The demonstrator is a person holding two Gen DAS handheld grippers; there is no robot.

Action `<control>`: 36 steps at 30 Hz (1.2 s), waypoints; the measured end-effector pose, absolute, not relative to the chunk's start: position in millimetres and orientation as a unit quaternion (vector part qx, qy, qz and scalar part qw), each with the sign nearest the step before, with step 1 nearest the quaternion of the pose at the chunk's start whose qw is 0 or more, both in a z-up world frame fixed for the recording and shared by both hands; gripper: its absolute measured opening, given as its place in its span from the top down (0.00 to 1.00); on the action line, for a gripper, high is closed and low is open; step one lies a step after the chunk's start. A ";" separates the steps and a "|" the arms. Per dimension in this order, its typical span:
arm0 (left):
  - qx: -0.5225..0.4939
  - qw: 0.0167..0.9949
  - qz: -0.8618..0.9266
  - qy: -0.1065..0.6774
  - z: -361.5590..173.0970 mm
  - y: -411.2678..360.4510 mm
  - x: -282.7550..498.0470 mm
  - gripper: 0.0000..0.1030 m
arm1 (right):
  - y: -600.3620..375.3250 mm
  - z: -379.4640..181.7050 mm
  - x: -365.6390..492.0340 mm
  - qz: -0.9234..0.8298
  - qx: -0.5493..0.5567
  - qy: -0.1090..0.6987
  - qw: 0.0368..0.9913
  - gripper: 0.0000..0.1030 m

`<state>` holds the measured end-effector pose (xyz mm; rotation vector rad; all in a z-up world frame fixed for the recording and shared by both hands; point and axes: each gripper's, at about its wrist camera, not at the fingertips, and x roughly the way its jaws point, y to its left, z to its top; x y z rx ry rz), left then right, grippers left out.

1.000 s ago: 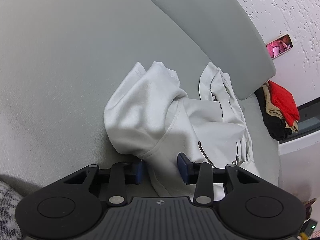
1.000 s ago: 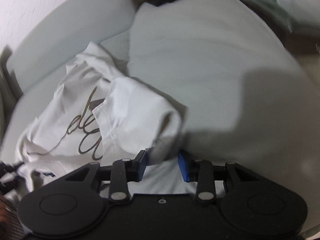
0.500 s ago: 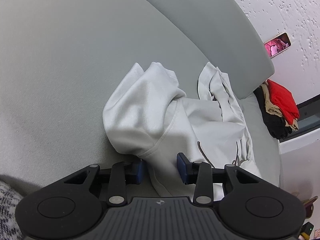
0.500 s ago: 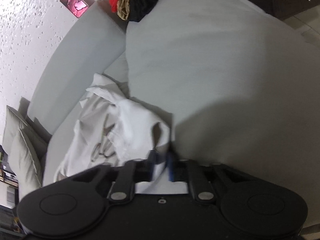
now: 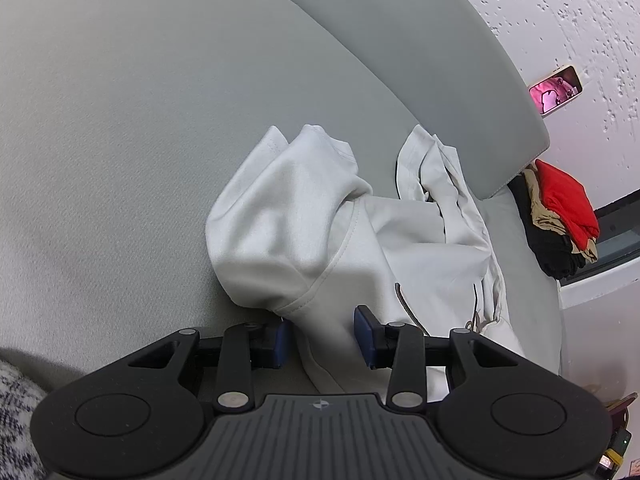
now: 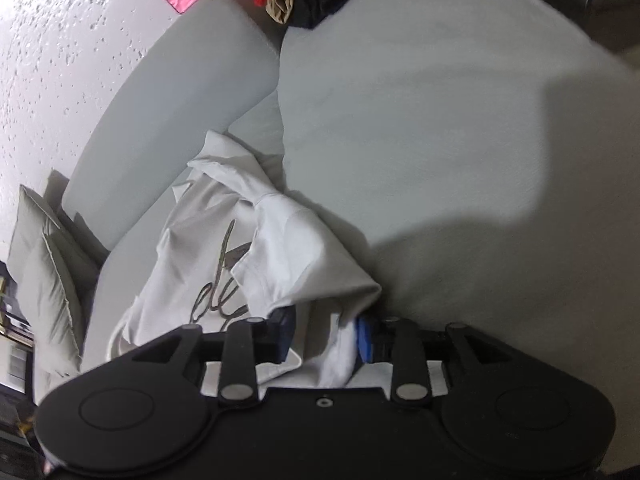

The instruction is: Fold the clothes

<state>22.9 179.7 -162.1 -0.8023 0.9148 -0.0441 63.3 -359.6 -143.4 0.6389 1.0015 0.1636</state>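
Garment: a white hoodie (image 5: 320, 232) lies crumpled on the grey sofa seat (image 5: 120, 120), bunched in loose folds, near the foot of the backrest (image 5: 420, 60).
Print: cursive lettering (image 6: 224, 280) shows on the hoodie in the right wrist view, partly covered by a fold.
Left hand-held gripper (image 5: 322, 336): jaws spread wide; a hem of the hoodie lies in the gap between the blue pads (image 5: 366, 336), and neither pad is pressed onto it.
Right hand-held gripper (image 6: 324, 334): jaws apart; a bunched fold of the hoodie sits between the pads and drapes over the right one. Whether the cloth is pinched cannot be told, though the gap looks too wide for a firm hold.
Other clothes: a pile of red, tan and black garments (image 5: 560, 216) lies at the far right end of the sofa, well apart from the hoodie.
Cushions: two pale cushions (image 6: 44, 264) lean at the left end of the sofa in the right wrist view.
Wall: a white textured wall (image 5: 560, 20) behind the backrest carries a small pink picture (image 5: 555, 90).
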 end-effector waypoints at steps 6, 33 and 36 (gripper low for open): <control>-0.366 0.823 -0.013 0.435 -159.9 176.3 28.3 0.98 | -351.0 -145.8 66.1 0.042 0.298 0.489 0.819 0.95; -0.330 0.941 -0.076 0.007 220.8 185.4 -106.9 0.99 | -362.7 155.5 -68.5 0.212 0.503 0.140 0.826 0.97; -0.325 0.941 -0.078 -0.063 251.4 185.0 -138.0 0.99 | -367.3 203.8 -107.1 0.233 0.461 0.070 0.854 0.97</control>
